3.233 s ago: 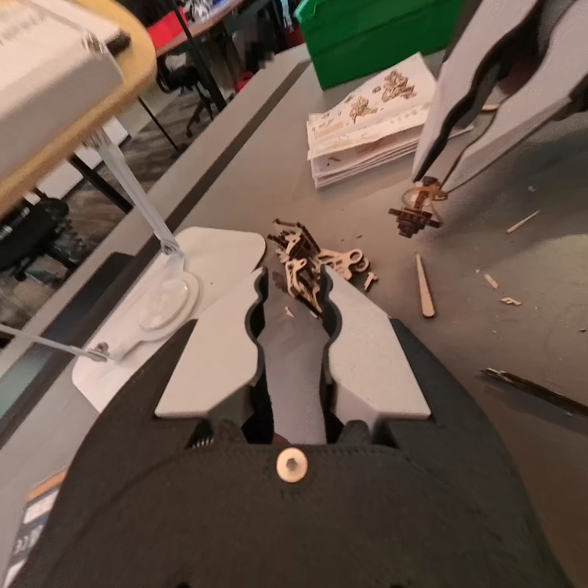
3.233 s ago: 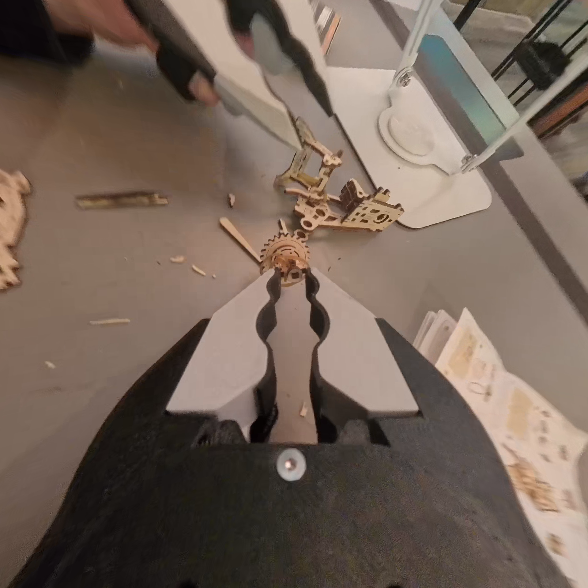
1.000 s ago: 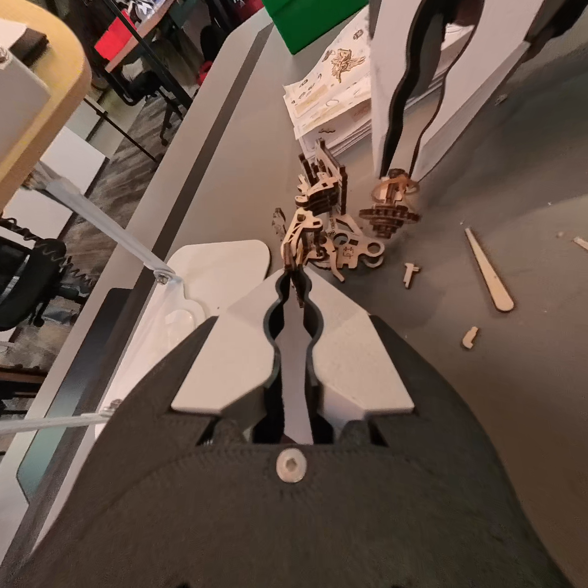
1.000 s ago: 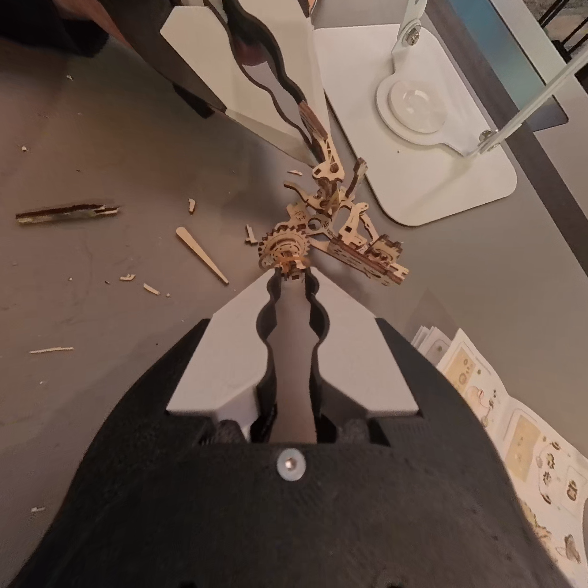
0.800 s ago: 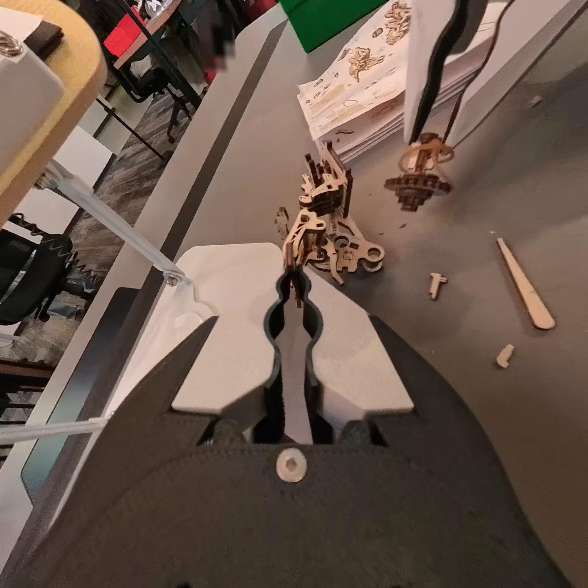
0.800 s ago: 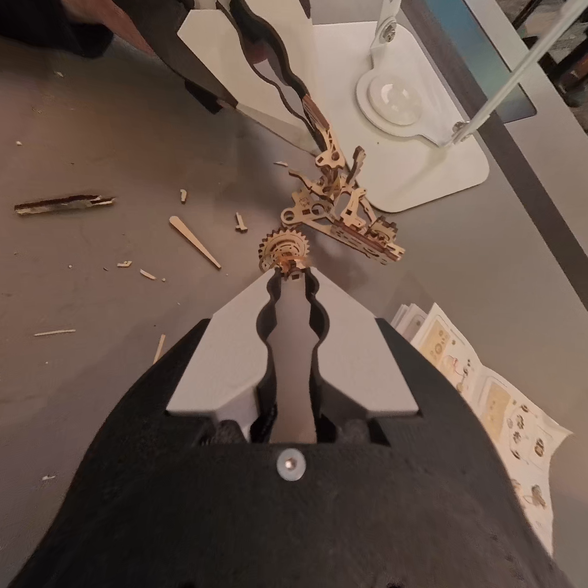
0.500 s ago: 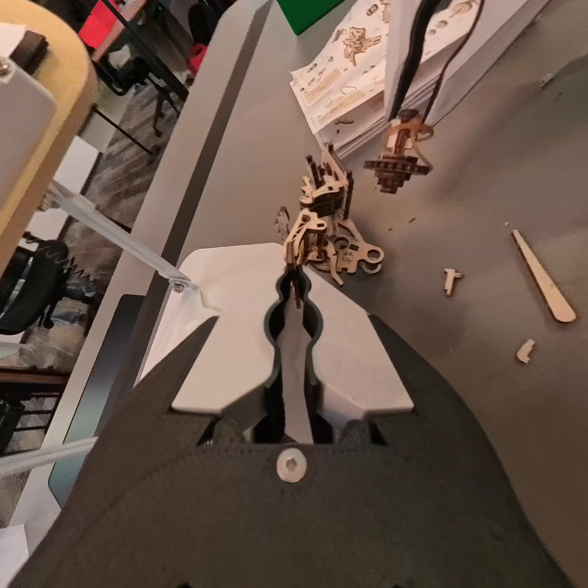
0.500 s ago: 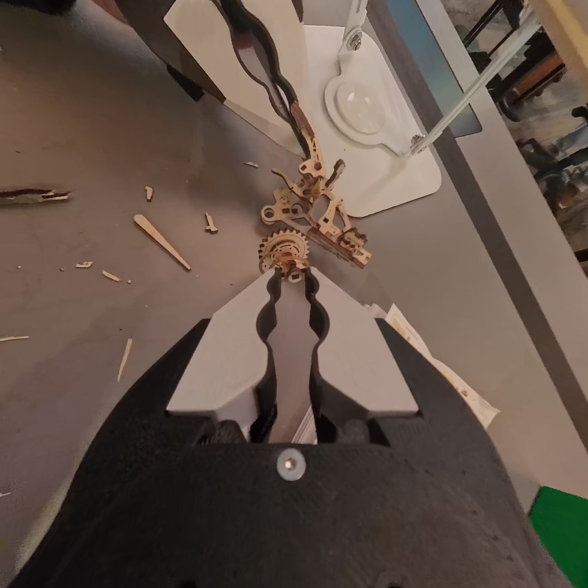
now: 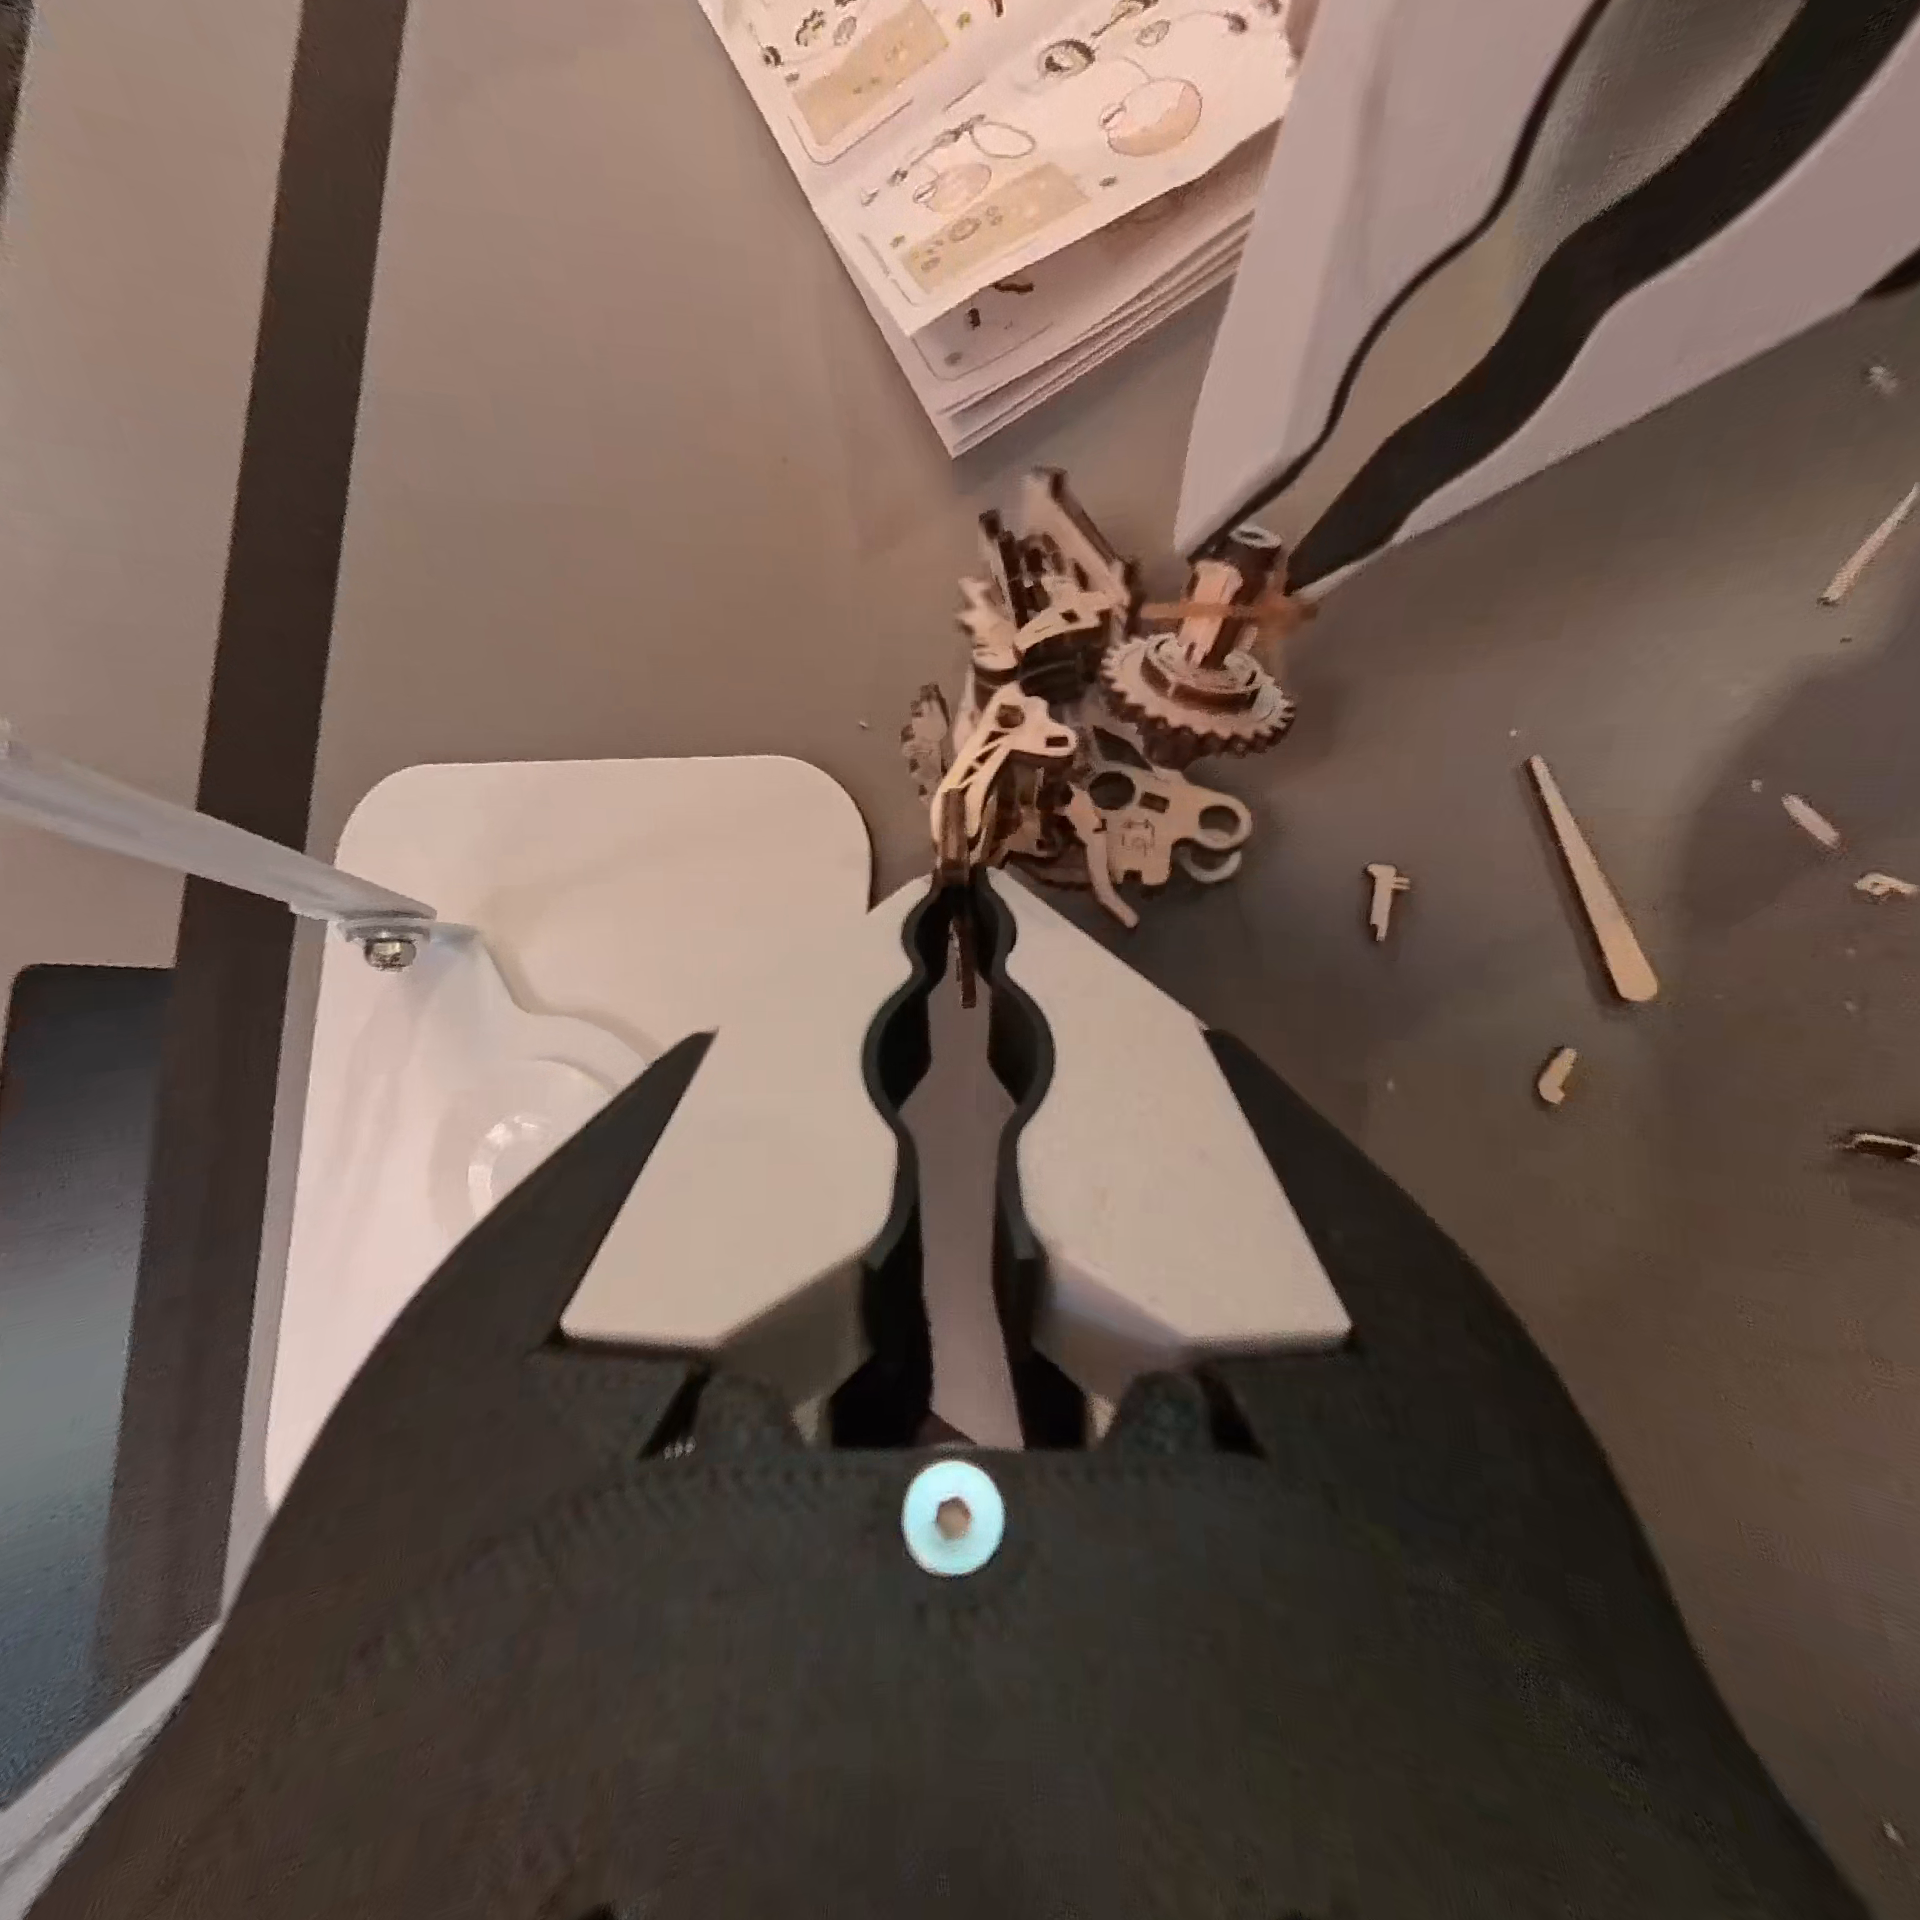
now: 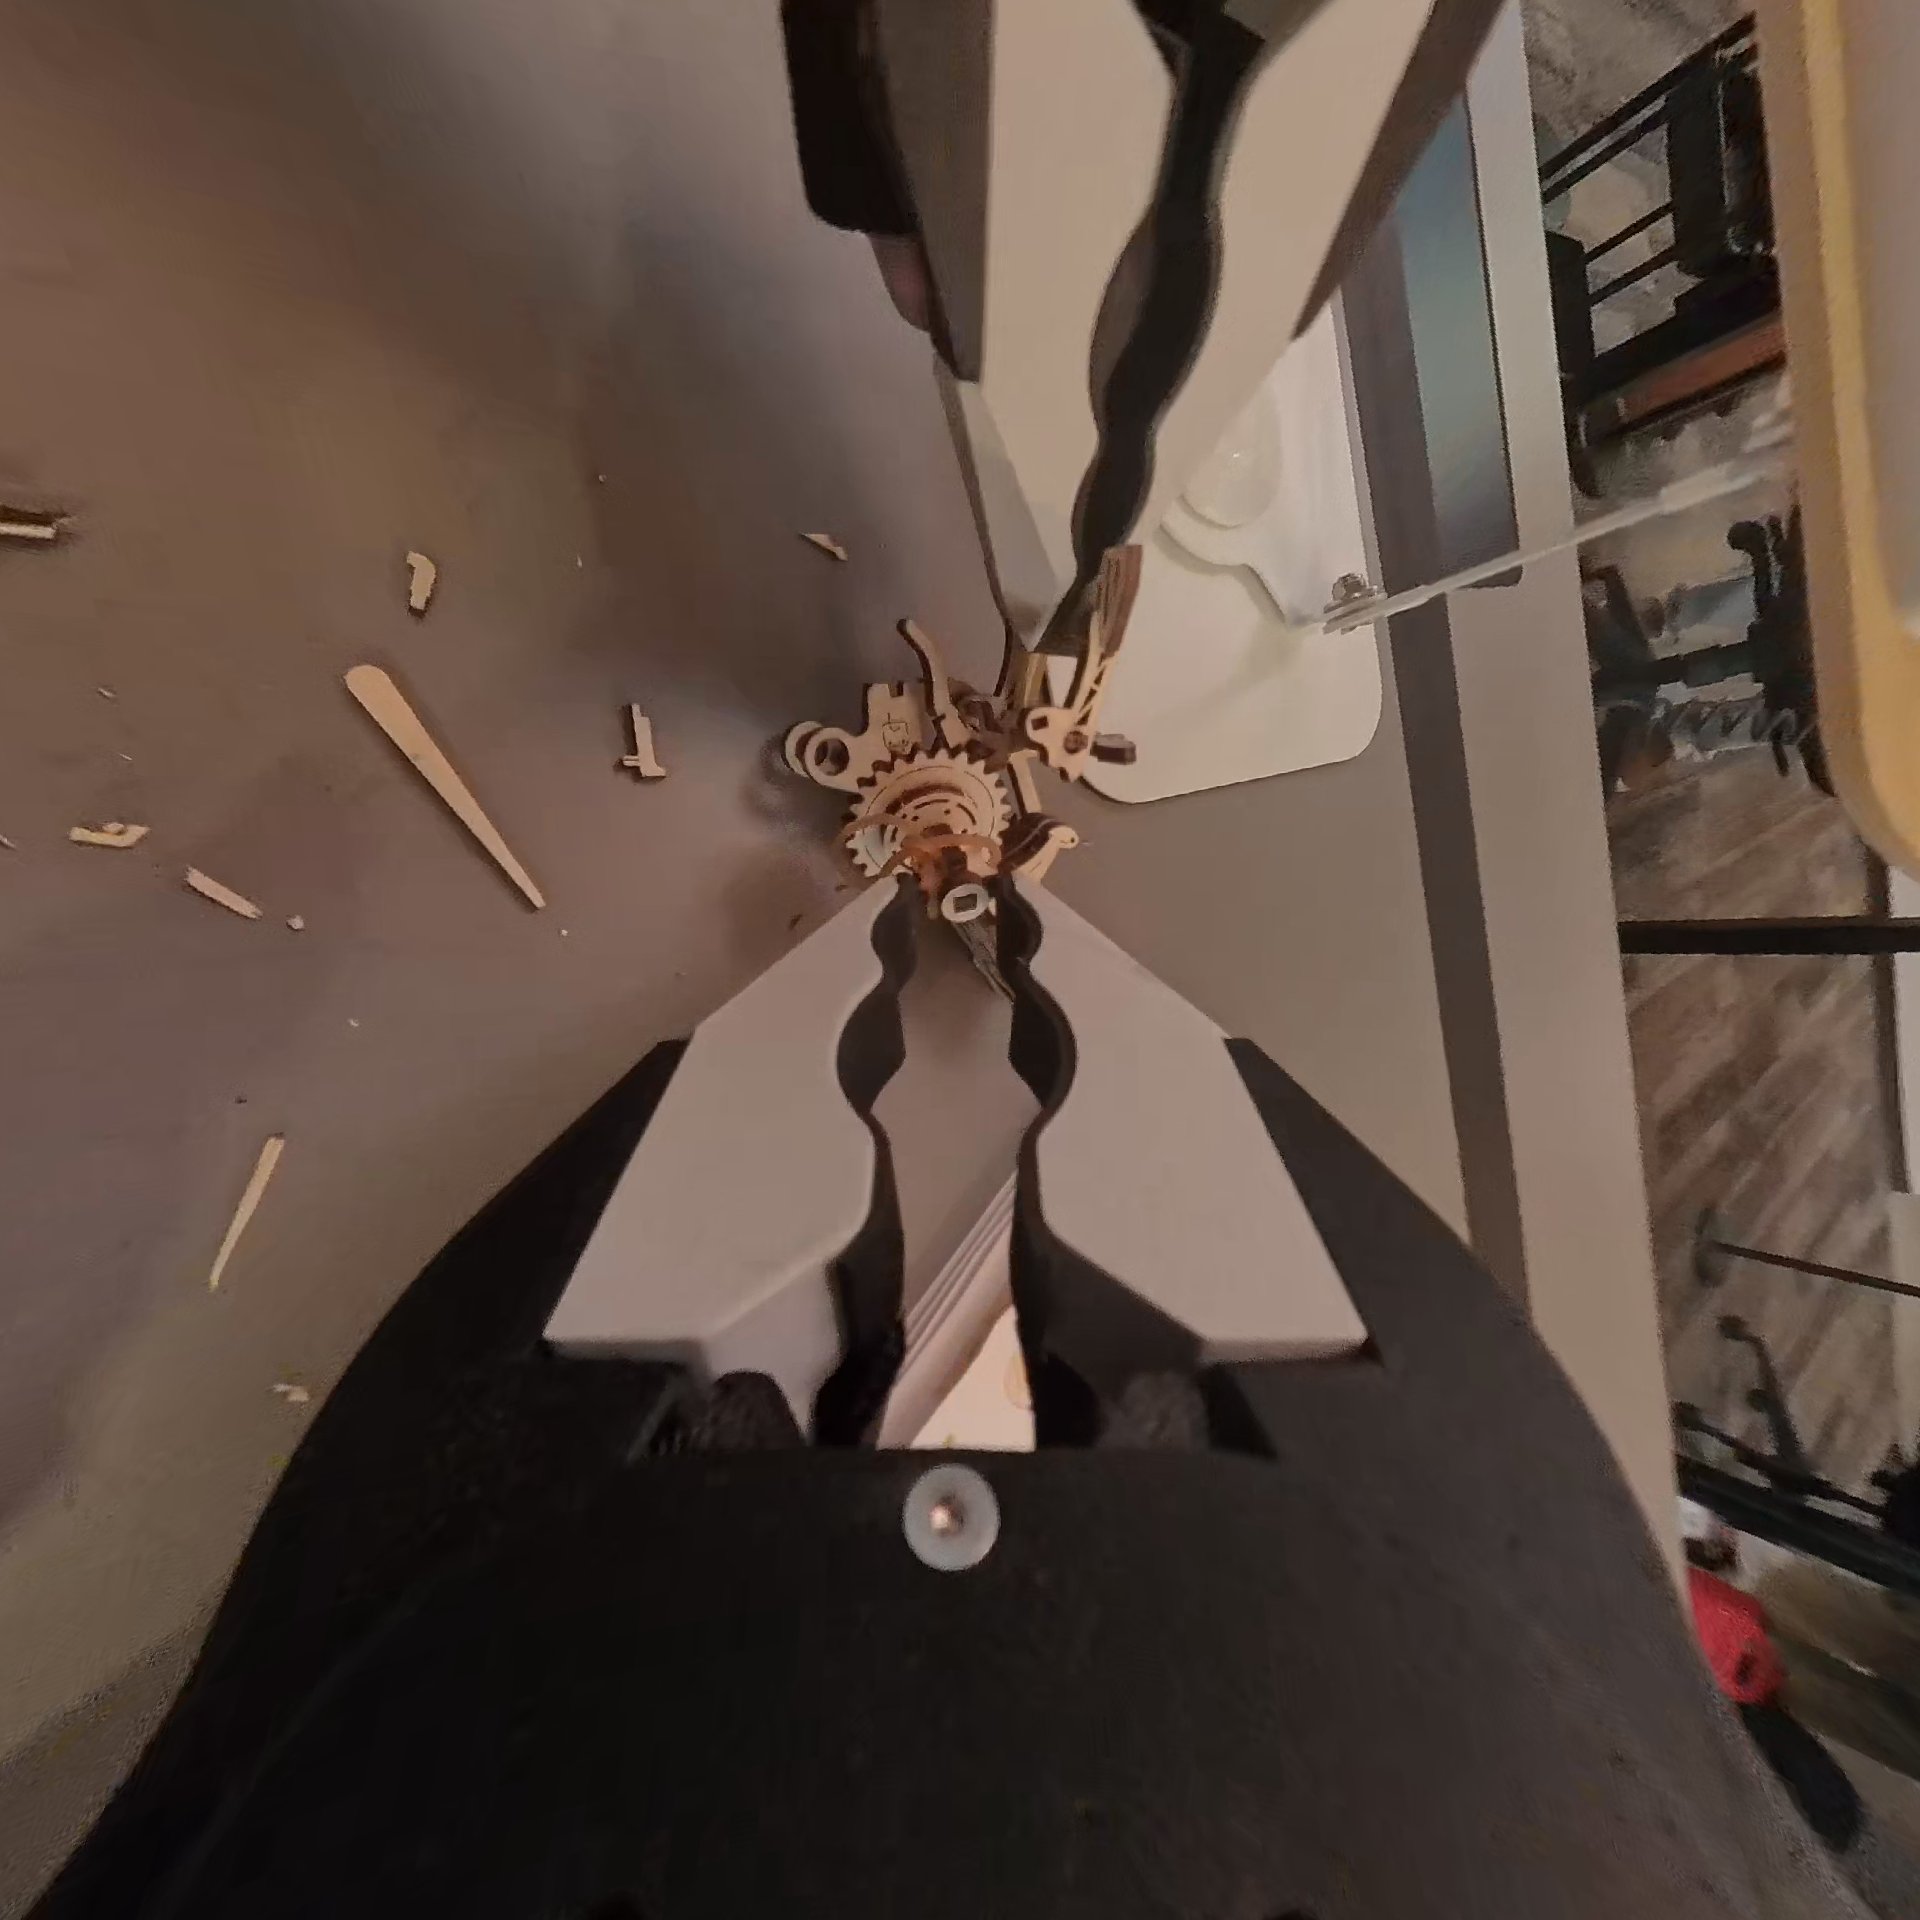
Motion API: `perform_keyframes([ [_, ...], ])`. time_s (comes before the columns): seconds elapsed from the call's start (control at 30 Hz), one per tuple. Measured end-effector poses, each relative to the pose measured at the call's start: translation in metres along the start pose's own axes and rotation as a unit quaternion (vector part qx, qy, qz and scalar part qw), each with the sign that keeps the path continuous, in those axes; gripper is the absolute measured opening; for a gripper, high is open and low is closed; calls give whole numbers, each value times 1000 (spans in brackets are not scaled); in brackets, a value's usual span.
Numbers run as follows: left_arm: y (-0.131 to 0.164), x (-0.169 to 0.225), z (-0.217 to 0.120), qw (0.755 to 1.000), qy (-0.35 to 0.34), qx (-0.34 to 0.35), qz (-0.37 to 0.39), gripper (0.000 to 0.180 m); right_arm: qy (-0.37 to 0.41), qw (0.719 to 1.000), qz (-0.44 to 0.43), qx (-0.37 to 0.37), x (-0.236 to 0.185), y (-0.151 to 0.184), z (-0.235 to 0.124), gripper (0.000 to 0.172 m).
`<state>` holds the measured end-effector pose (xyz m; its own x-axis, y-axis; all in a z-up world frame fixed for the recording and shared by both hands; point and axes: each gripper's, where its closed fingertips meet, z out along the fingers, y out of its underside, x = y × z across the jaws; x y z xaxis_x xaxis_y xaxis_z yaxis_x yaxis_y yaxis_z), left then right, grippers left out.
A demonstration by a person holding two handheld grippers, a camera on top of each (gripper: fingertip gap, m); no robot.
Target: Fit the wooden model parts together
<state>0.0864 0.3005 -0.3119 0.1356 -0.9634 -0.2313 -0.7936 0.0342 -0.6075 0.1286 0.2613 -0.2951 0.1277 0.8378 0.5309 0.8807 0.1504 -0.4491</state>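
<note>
Wooden model frame (image 9: 1081,790) sits on the grey table (image 9: 623,468) at twelve o'clock from the left gripper (image 9: 958,883), whose fingertips are clamped on its thin edge. At one o'clock, the right gripper (image 10: 956,899) is clamped on the gear's (image 10: 925,805) hub, touching the frame.

Grey table (image 9: 623,468), wood-plank floor (image 10: 1745,1091)

The wooden frame assembly (image 9: 1049,769) and the gear part (image 9: 1205,691) are pale laser-cut plywood with dark, scorched edges; the table (image 9: 623,416) is matt grey; the booklet (image 9: 1039,177) is smooth printed paper; the stand base (image 9: 623,894) is glossy white plastic.
</note>
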Motion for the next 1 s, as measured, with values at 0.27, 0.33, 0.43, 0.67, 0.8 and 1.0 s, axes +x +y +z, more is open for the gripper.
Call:
perform_keyframes([
  [0.27,1,-2,0,1000,23,-11,-15,0,27,992,-108,-61,9,0,7,12],
  [0.33,1,-1,-1,999,28,-11,-16,0,24,989,-131,-69,7,-2,10,12],
  [0.43,0,-1,-2,999,29,-9,-19,0,22,983,-163,-82,6,-2,15,12],
  [0.67,5,-3,-1,999,26,-19,-21,1,13,983,-170,-76,5,-6,20,11],
  [0.8,5,-3,-1,999,30,-17,-24,0,-5,993,-115,-35,6,-9,21,12],
  [1.0,7,-2,1,999,35,-20,-25,1,-14,998,-63,-14,7,-5,24,10],
])
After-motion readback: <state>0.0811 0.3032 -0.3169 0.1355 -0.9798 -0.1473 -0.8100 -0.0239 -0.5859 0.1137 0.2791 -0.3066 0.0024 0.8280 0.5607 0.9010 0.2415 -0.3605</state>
